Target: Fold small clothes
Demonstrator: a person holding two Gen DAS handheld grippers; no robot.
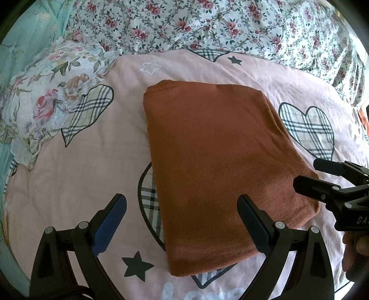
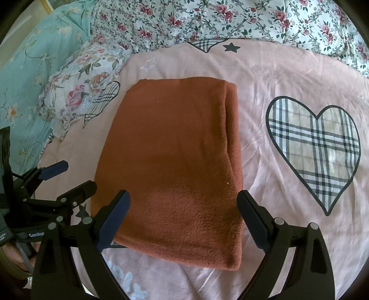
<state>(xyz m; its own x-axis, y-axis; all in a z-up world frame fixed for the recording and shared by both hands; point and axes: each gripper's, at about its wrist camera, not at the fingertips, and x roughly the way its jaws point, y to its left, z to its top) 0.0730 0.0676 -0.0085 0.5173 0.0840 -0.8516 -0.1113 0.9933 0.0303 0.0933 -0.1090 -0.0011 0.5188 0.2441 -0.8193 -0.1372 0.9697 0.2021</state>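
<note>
— On the pink bedcover (image 2: pixel 265 76), printed with plaid hearts (image 2: pixel 316 152) and dark stars (image 1: pixel 137 265): rust-brown garment (image 2: pixel 175 157), folded into a flat rectangle, lying near the middle.

— Behind it?

— Rose-print quilt (image 2: pixel 230 18) along the far edge; floral pillow (image 1: pixel 43 101) at the left, overlapping a heart; teal bedding (image 2: pixel 34 57) beyond.

— And the grippers?

— Left gripper (image 1: pixel 182 221) spread wide, empty, over the garment's near corner. Right gripper (image 2: pixel 184 219) likewise wide, holding nothing, above the near edge.
</note>
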